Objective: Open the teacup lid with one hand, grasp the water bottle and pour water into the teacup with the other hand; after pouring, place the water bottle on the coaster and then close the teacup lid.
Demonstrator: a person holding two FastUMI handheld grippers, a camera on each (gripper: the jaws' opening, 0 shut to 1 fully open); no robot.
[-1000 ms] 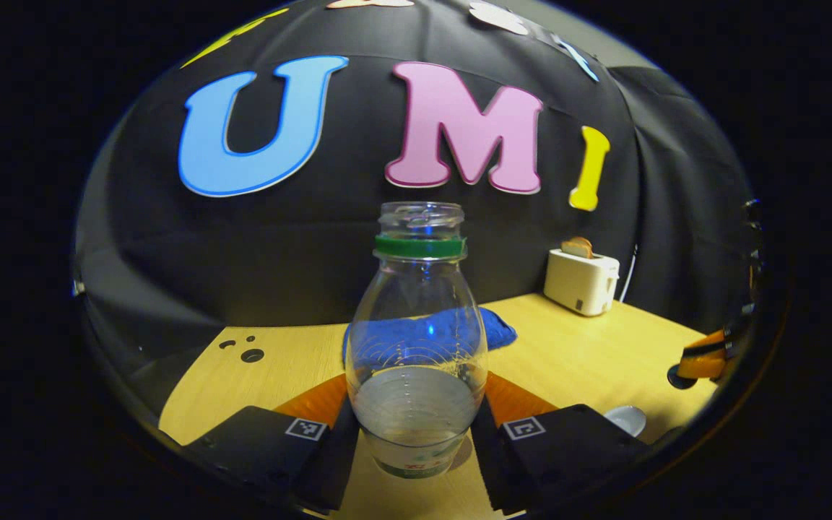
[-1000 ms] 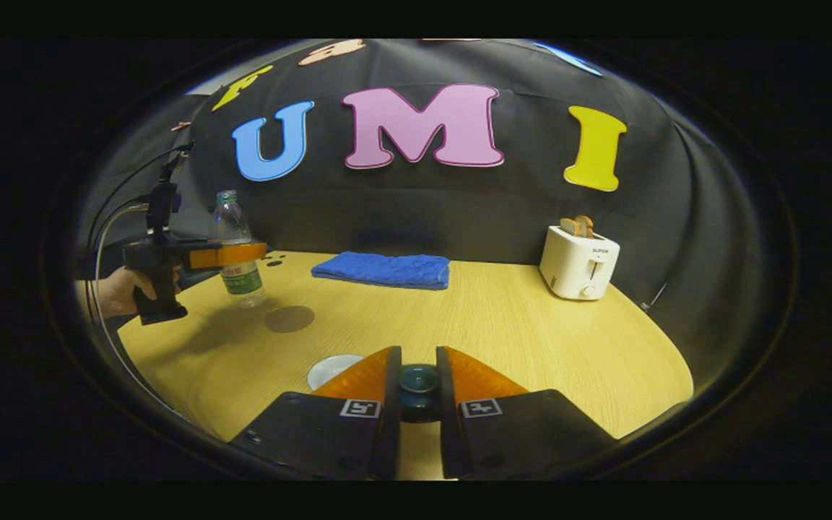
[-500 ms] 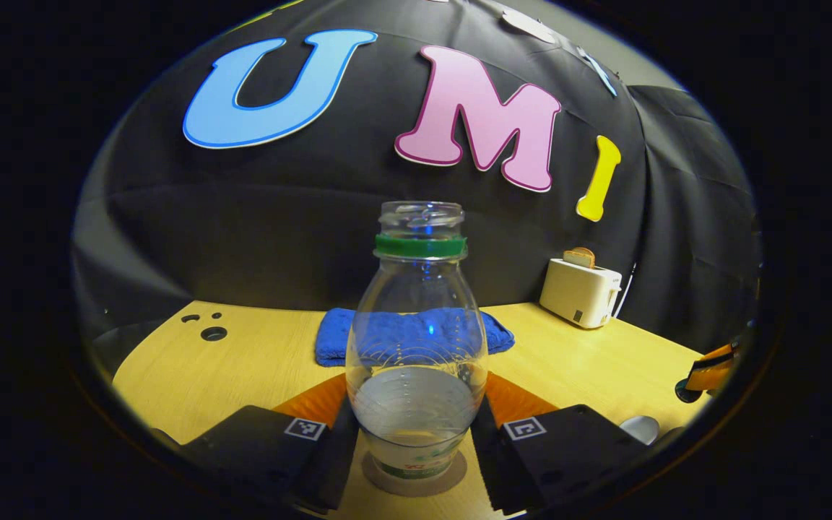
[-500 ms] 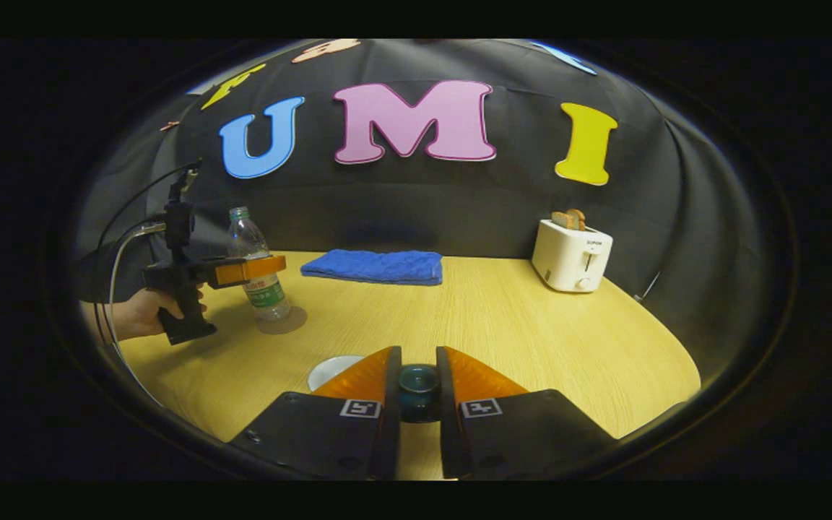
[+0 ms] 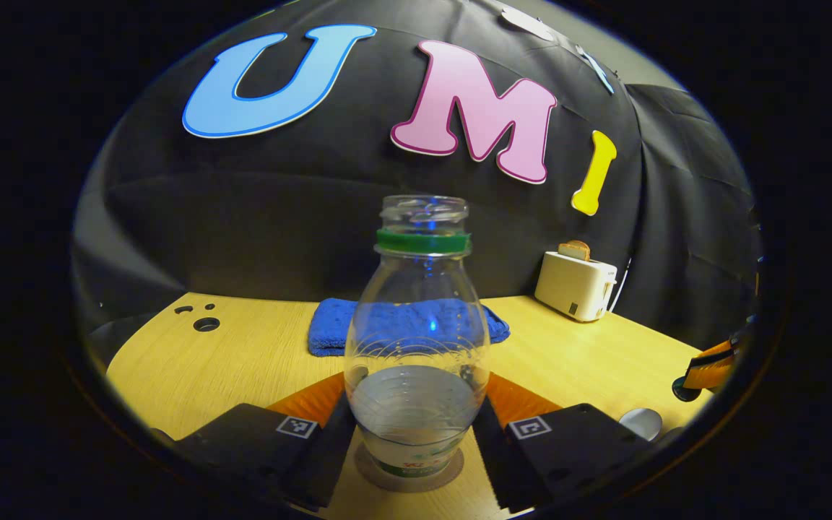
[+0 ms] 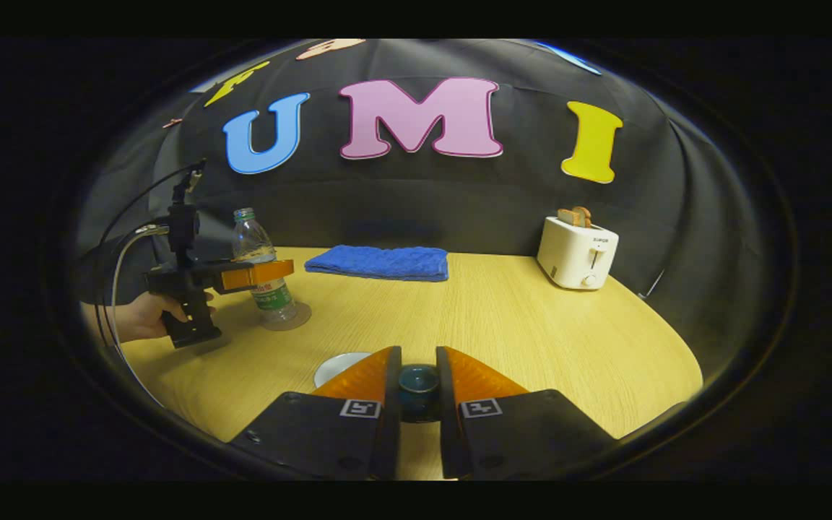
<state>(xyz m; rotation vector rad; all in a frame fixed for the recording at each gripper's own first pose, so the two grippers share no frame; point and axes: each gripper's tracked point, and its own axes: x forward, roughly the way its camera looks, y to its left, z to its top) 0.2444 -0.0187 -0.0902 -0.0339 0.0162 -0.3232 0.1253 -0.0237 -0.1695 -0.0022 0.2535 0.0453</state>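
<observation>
The water bottle (image 5: 416, 339) stands upright and uncapped on the round coaster (image 5: 409, 473), about one-third full, directly at 12 o'clock from your left tool (image 5: 414, 426). That tool's two fingers (image 5: 315, 401) lie against the bottle's lower body on either side, clamped on it. In the right gripper view you see the same bottle (image 6: 261, 263) at roughly 10 o'clock, resting on the coaster (image 6: 293, 320) with the left tool (image 6: 253, 274) around its middle and a hand (image 6: 143, 316) on the handle; cables rise from the tool's rear.

Your right tool (image 6: 418, 393) is closed on a dark teal rounded piece, the teacup lid (image 6: 418, 383), which sits between its fingers (image 6: 365, 375). How much of the lid lies below the fingers is hidden. A white rounded object (image 6: 336, 367) shows at 11 o'clock just beside the right tool; most of it is covered by the finger, so you cannot tell whether it is the teacup or a saucer. In the left gripper view the same pale object (image 5: 640, 421) is cut off at 4 o'clock, with the right tool (image 5: 705, 368) above it at the edge.

On the desk (image 6: 503, 318), a folded blue towel (image 6: 380, 261) lies at 12 o'clock near the back, and a white toaster (image 6: 577, 253) holding bread stands at 2 o'clock. The left gripper view adds small dark holes (image 5: 205, 323) in the desk at 10 o'clock.
</observation>
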